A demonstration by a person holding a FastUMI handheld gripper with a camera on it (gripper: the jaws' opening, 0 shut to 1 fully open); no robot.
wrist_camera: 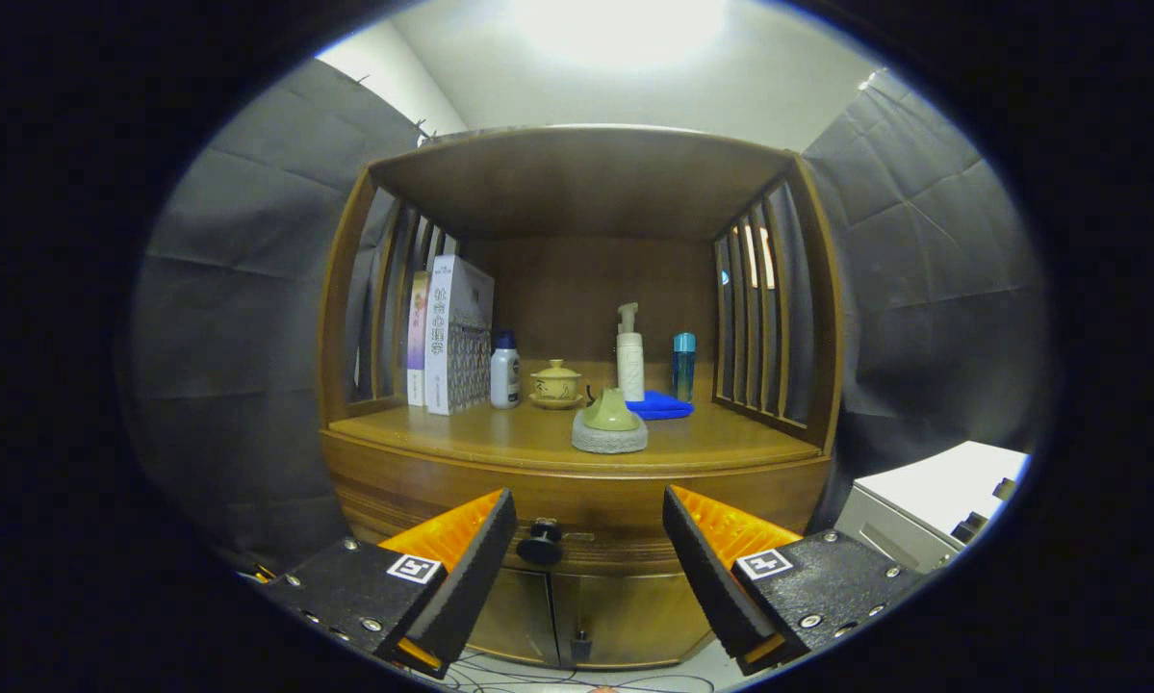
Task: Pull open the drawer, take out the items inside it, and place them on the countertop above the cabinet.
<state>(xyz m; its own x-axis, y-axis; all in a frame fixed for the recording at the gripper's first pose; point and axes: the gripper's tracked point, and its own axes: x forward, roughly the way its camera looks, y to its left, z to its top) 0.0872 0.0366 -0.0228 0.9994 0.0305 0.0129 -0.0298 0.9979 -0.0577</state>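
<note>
A brown wooden cabinet stands ahead with a closed drawer point(596, 500) under its countertop point(730, 445). The drawer's dark round knob point(540, 545) sits between my fingers, a little nearer the left one and some way beyond the tips. My gripper point(588, 515) is open, nothing between its fingers. On the countertop, near the front edge, an olive-green lid-like piece rests on a grey stone coaster point(609, 433). The inside of the drawer is hidden.
Further back on the countertop stand books point(451, 335), a white bottle with a blue cap point(505, 371), a yellow lidded teacup point(555, 383), a white pump bottle point(629, 354), a blue tube point(683, 366) and a blue cloth point(661, 406). Slatted sides flank the shelf. Cabinet doors point(577, 611) lie below; a white box point(933, 505) stands right.
</note>
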